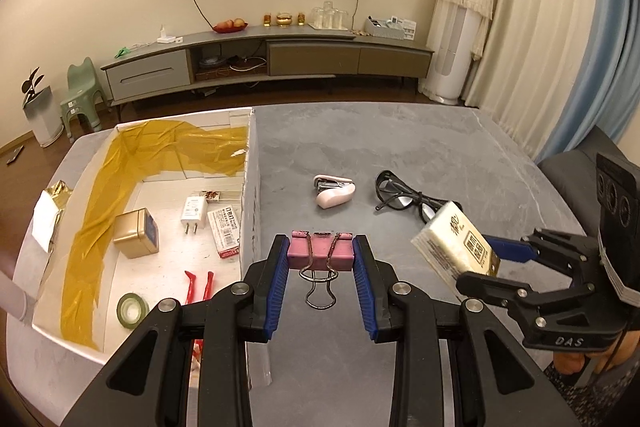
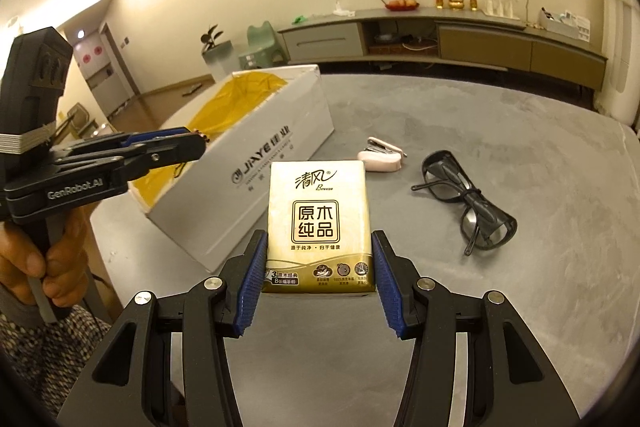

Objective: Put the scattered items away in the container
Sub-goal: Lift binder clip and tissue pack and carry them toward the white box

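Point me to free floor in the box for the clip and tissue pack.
Free: the box floor's far end, between the charger and yellow tape, and between the gold tin and tape roll. Crowded: near the right wall, around the charger and label packet.

free: box [image 1: 180, 187] top open | obstacle: box wall [image 1: 250, 195] beside

Warm indoor light, fisheye-warped edges
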The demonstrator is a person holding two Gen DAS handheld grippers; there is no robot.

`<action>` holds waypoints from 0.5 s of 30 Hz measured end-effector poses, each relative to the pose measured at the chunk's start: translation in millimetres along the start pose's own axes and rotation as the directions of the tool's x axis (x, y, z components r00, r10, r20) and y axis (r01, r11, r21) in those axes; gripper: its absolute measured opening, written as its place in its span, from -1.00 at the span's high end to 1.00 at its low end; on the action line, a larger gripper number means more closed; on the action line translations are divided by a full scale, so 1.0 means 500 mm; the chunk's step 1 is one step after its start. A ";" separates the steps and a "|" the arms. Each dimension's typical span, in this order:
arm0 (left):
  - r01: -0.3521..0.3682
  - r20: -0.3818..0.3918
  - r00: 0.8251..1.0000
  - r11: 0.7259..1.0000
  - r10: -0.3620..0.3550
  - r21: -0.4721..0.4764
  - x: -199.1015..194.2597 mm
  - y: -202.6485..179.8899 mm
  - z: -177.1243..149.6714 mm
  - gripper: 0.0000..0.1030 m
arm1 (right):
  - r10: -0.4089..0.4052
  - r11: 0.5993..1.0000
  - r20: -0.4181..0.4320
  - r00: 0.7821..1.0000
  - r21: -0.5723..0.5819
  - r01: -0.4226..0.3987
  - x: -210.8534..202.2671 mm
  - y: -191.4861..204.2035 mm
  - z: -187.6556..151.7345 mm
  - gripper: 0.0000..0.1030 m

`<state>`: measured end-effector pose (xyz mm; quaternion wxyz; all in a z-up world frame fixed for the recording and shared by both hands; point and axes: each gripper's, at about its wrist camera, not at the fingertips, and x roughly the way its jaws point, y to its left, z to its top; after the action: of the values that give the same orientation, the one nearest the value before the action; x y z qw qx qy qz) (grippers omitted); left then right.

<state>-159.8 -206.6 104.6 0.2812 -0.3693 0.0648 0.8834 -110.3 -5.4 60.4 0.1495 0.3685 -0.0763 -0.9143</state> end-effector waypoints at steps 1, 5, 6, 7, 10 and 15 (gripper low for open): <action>0.000 0.006 1.000 1.000 0.000 -0.001 -0.006 -0.001 -0.001 0.35 | 0.001 1.000 0.006 1.000 0.004 -0.001 -0.007 0.003 -0.002 -0.04; 0.011 0.021 1.000 1.000 -0.010 -0.021 -0.022 -0.001 -0.009 0.35 | 0.004 1.000 0.032 0.999 0.022 -0.005 -0.031 0.020 -0.009 -0.04; 0.013 0.023 1.000 1.000 -0.012 -0.025 -0.025 -0.002 -0.010 0.35 | 0.003 1.000 0.039 0.999 0.026 -0.004 -0.037 0.023 -0.008 -0.04; 0.015 0.026 1.000 1.000 -0.014 -0.027 -0.028 -0.002 -0.011 0.35 | 0.004 0.999 0.045 0.999 0.032 -0.006 -0.042 0.027 -0.007 -0.04; 0.015 0.038 0.999 0.999 -0.014 -0.029 -0.038 -0.001 -0.011 0.35 | 0.004 0.999 0.062 0.998 0.038 -0.007 -0.057 0.038 -0.002 -0.04; 0.015 0.061 0.998 0.999 -0.012 -0.047 -0.055 0.011 -0.012 0.35 | 0.007 1.000 0.083 0.997 0.023 -0.009 -0.075 0.070 0.012 -0.04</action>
<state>-143.4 -225.4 119.0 0.2801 -0.3494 0.0327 0.8935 -81.6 -25.8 97.7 0.1458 0.3316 -0.0946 -0.9273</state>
